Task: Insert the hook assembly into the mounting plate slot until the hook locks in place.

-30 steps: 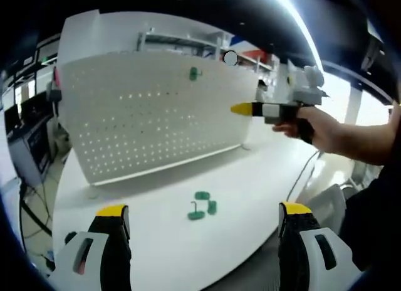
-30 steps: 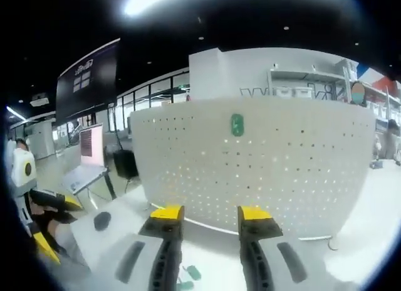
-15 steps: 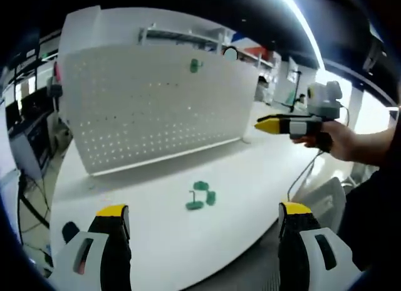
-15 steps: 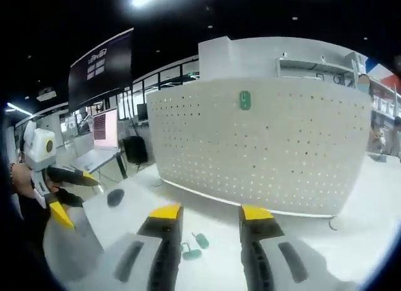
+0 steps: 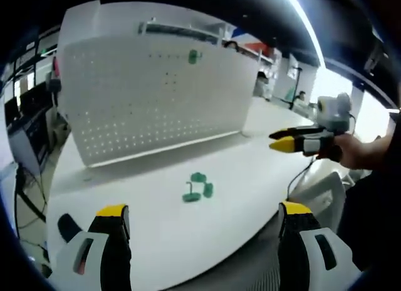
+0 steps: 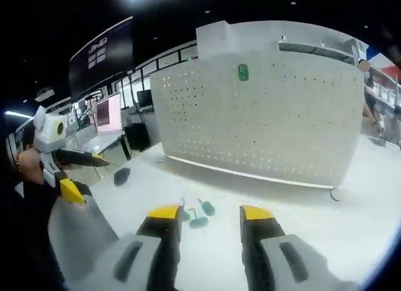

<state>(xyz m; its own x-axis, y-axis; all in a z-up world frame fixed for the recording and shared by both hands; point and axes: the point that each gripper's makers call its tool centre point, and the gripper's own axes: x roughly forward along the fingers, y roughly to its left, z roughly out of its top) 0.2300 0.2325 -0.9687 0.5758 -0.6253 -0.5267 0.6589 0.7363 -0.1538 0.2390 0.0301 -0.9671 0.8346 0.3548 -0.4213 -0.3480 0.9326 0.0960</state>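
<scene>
Small green hook parts (image 5: 197, 187) are seen on the white table (image 5: 250, 159) ahead of the left gripper (image 5: 200, 219) — jaws wide apart, empty. The right gripper (image 6: 210, 214), jaws parted and empty, partly hides them (image 6: 197, 214); their shapes stay unclear. A green piece (image 6: 243, 71) sits high on the pegboard (image 6: 282, 115) beyond.

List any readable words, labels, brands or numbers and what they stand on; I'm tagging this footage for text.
No text can be read.
Dark hanging sign board: pale marks, too blurred to read.
White perforated pegboard, green plastic hook pieces: no lettering seen.
</scene>
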